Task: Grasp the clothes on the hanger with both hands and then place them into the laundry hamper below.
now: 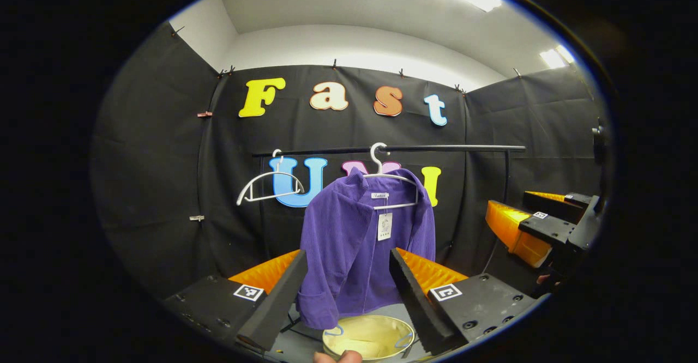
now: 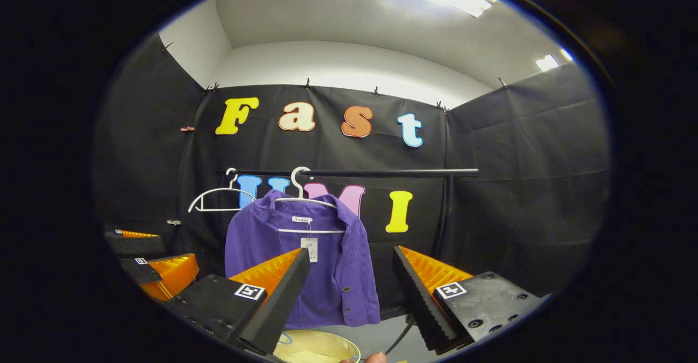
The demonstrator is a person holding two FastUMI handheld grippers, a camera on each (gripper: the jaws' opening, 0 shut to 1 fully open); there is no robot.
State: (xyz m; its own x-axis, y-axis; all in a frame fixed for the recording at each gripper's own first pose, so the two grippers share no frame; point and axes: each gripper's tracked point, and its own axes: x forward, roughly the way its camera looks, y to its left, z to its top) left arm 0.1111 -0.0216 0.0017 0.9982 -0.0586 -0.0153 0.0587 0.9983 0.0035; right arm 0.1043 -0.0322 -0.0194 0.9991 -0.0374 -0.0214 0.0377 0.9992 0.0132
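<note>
Purple jacket (image 1: 357,243) hangs skewed on its white hanger (image 1: 393,180) ahead of both wide-open, empty tongs, left (image 1: 349,297) and right (image 2: 349,303), above the hamper (image 1: 368,337); an uneven grab might snag the hanger.

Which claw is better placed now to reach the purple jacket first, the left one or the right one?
Probably the left claw: the purple jacket hangs straight between its open fingers. For the right claw, also open, the jacket sits off toward its left finger. Both are apart from the cloth.
</note>
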